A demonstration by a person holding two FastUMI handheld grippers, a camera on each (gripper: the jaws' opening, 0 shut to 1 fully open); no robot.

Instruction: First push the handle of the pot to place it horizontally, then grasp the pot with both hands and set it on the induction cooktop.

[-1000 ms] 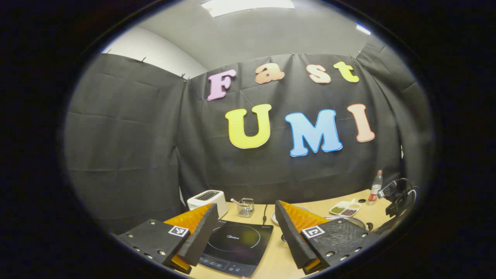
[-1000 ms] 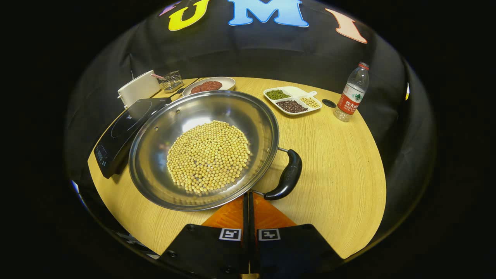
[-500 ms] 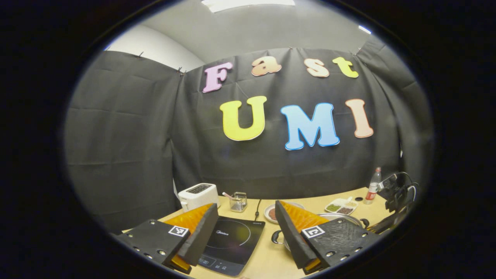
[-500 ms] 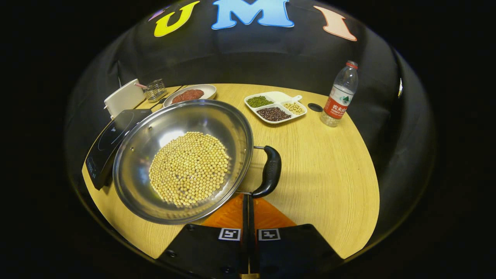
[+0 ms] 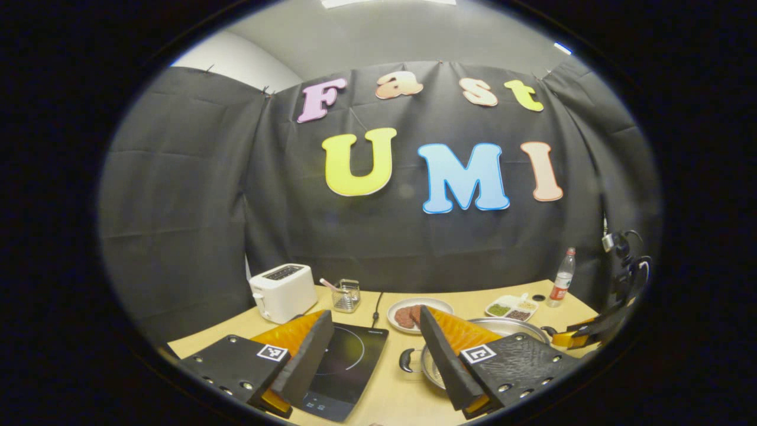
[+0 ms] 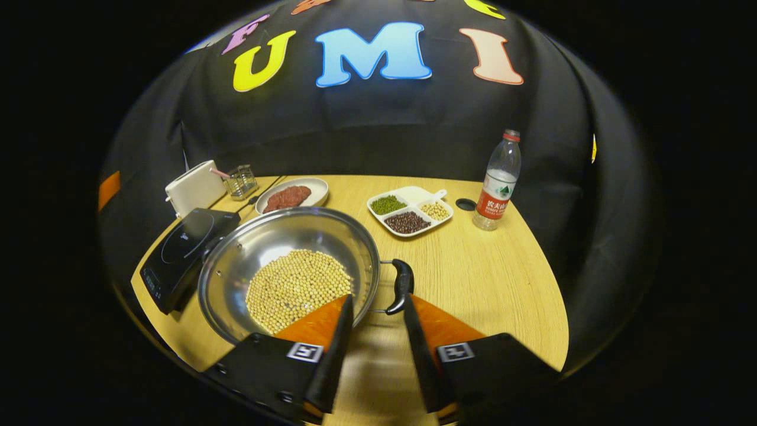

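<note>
Steel and pale wood in the left gripper view: shiny round steel pot (image 5: 502, 325) on the light wooden table (image 5: 408, 402), just right of the flat black induction cooktop (image 5: 346, 367), not on it. Left gripper (image 5: 372, 349) held above the table, spread wide, gripping nothing. One dark pot handle (image 5: 407, 360) visible between the fingers. Farther back, white toaster (image 5: 282, 291), small clear glass holder (image 5: 346, 294), white plate of reddish meat (image 5: 408, 313).

Same pot (image 6: 284, 266) from the right gripper view, filled with yellow soybeans (image 6: 295, 287), its left rim close beside the cooktop (image 6: 186, 254). Right gripper (image 6: 375, 310) parted, empty, fingertips low on either side of the black right-hand handle (image 6: 401, 285), not pressing it. Behind, white divided dish of beans (image 6: 409, 212) and clear plastic water bottle with red label (image 6: 498, 183).
</note>
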